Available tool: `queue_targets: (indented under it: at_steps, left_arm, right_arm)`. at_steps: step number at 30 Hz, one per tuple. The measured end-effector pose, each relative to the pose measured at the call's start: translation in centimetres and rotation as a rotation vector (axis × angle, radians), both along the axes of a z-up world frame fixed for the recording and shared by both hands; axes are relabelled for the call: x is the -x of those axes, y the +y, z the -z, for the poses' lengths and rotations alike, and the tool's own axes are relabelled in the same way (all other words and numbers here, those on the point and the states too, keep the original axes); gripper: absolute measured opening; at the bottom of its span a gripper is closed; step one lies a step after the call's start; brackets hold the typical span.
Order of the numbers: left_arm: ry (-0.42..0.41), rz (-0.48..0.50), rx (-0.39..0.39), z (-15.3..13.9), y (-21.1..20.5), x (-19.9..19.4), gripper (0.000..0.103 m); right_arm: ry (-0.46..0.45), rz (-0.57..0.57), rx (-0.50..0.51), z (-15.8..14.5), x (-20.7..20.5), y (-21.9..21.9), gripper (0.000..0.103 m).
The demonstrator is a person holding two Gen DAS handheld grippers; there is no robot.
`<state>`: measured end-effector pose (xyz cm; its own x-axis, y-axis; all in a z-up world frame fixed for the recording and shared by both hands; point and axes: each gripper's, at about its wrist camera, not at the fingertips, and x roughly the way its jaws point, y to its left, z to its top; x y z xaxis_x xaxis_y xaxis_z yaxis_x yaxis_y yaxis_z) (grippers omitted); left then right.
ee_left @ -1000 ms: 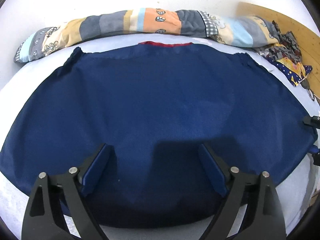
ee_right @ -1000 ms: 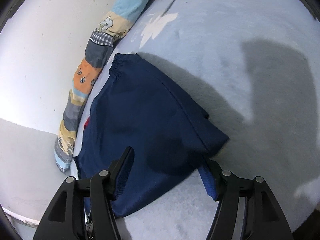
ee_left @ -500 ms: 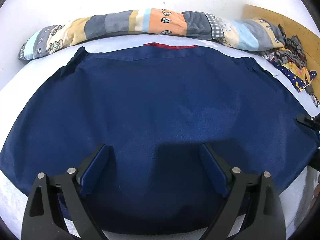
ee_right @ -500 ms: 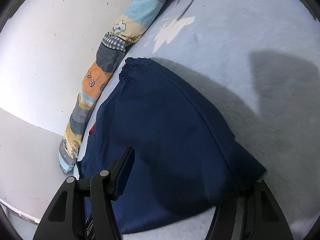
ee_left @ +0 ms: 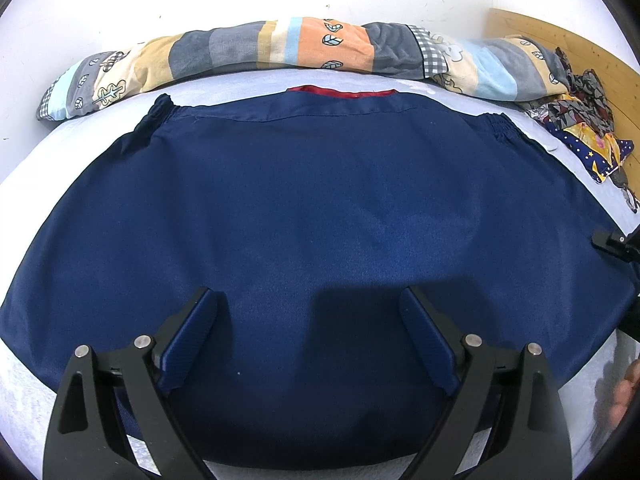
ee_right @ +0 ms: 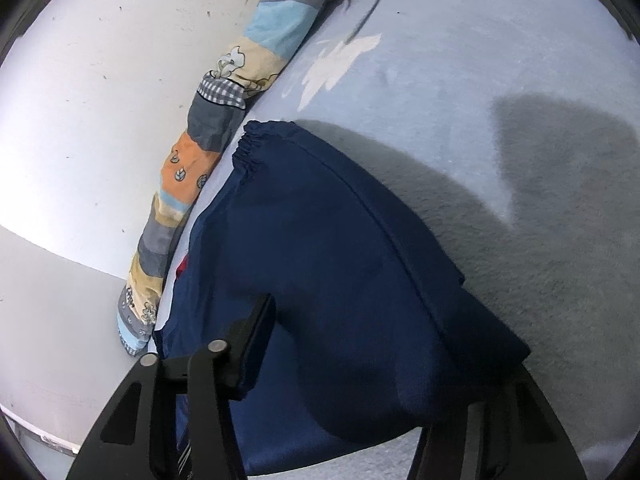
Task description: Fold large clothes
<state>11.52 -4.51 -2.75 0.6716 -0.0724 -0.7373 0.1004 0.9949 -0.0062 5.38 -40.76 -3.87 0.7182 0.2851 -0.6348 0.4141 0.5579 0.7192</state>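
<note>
A large navy garment (ee_left: pixel 320 216) lies spread flat on the pale blue bed (ee_left: pixel 248 80), with red lining (ee_left: pixel 344 91) showing at its far edge. My left gripper (ee_left: pixel 308 300) hovers open over the near hem, with the cloth below its blue fingers (ee_left: pixel 188 344). In the right wrist view, my right gripper (ee_right: pixel 380 340) straddles the garment's near corner (ee_right: pixel 460 320). Its jaws are closing but still stand wide apart. The cloth lies between them and drapes over the right finger, hiding it. The right gripper's tip (ee_left: pixel 612 242) also shows at the garment's right edge.
A rolled patchwork quilt (ee_left: pixel 304 44) runs along the white wall behind the garment. A heap of patterned cloth (ee_left: pixel 580 120) sits at the far right by a wooden headboard (ee_left: pixel 560 36). A person's hand (ee_left: pixel 624 396) shows at the lower right. Bare bed surface (ee_right: pixel 500 80) extends to the right of the garment.
My right gripper has pushed forward onto the garment's corner, and the cloth now covers its right finger; the jaws have narrowed. The left gripper's view has barely shifted.
</note>
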Motion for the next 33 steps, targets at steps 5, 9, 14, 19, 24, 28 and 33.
queue_targets:
  at_steps: [5,9,14,19,24,28,33]
  left_arm:
    - [0.0,0.0,0.0,0.0,0.0,0.0,0.094]
    - [0.0,0.0,0.0,0.0,0.0,0.0,0.094]
    - [0.0,-0.001,0.0,0.0,0.0,0.0,0.094]
    - [-0.001,0.0,0.0,0.0,0.0,0.0,0.094]
    - [-0.003,-0.002,0.001,-0.1,0.1,0.1,0.094]
    - [-0.011,-0.017,0.005,-0.5,0.5,-0.1,0.094]
    - [-0.002,-0.034,-0.017,-0.2,0.6,-0.6,0.094]
  right_arm:
    - [0.012,0.003,-0.029,0.1,-0.1,-0.4,0.051]
    - [0.038,-0.02,-0.012,0.0,-0.5,-0.3,0.049]
    - [-0.021,-0.056,0.011,-1.1,-0.6,0.4,0.014]
    - [-0.063,-0.065,0.02,-2.1,-0.6,0.7,0.014]
    - [-0.019,-0.038,-0.052,-0.5,-0.7,0.0,0.026]
    - [-0.024,-0.054,-0.017,-0.9,-0.9,0.5,0.019]
    - [-0.057,-0.084,0.042,-2.6,-1.0,1.2,0.015]
